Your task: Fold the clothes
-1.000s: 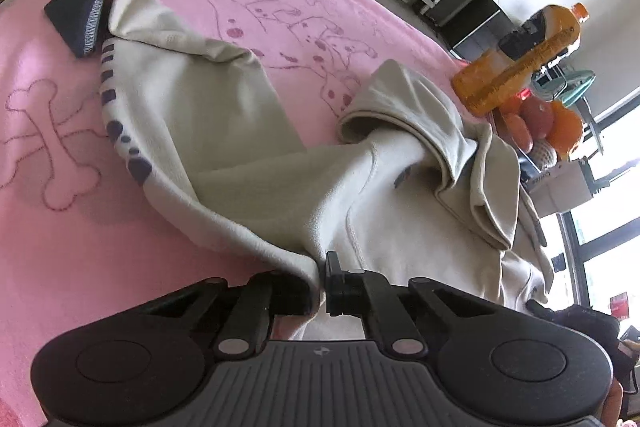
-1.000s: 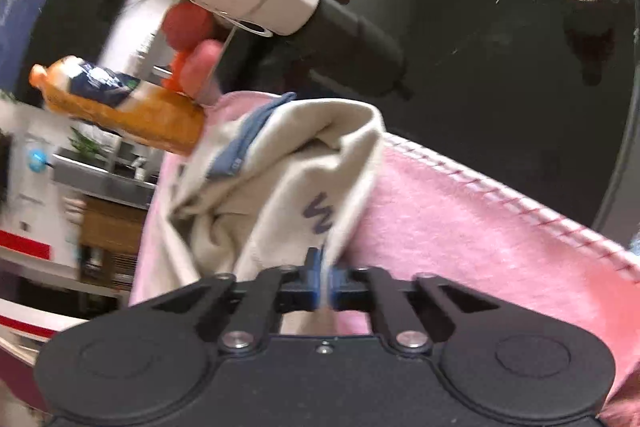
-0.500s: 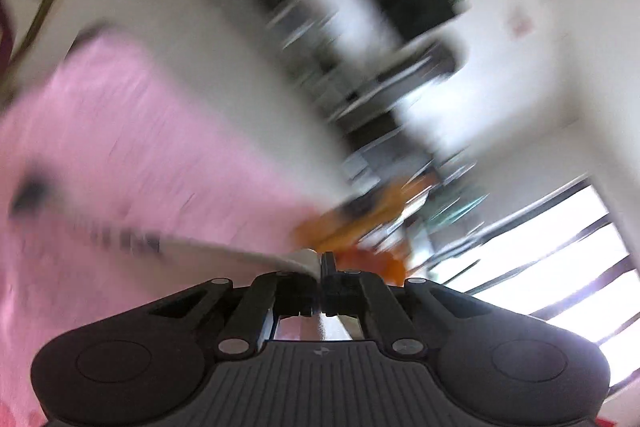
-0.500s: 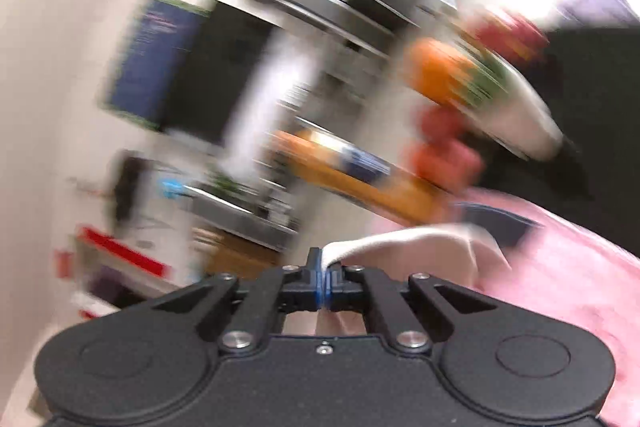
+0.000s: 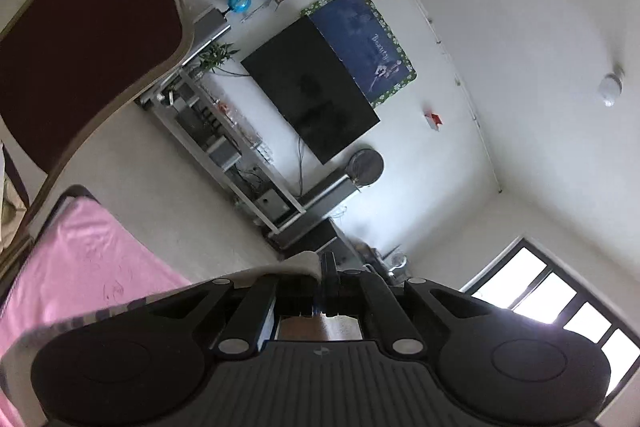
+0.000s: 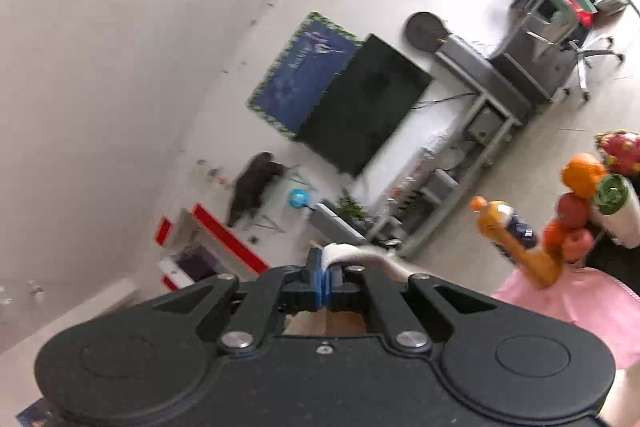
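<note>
Our left gripper [image 5: 325,269] and right gripper [image 6: 323,269] each pinch the beige garment [image 6: 352,253]; only the right view shows the orange bottle [image 6: 516,243] right of its fingers.

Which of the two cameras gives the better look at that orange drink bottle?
The right wrist view: the orange bottle stands in plain sight beside the fruit, at the pink blanket's edge. The left wrist view does not show it at all.

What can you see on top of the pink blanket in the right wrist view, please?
An orange juice bottle appears to rest at the pink blanket's far edge. The gripper body covers the nearer blanket, so anything there is unseen.
</note>
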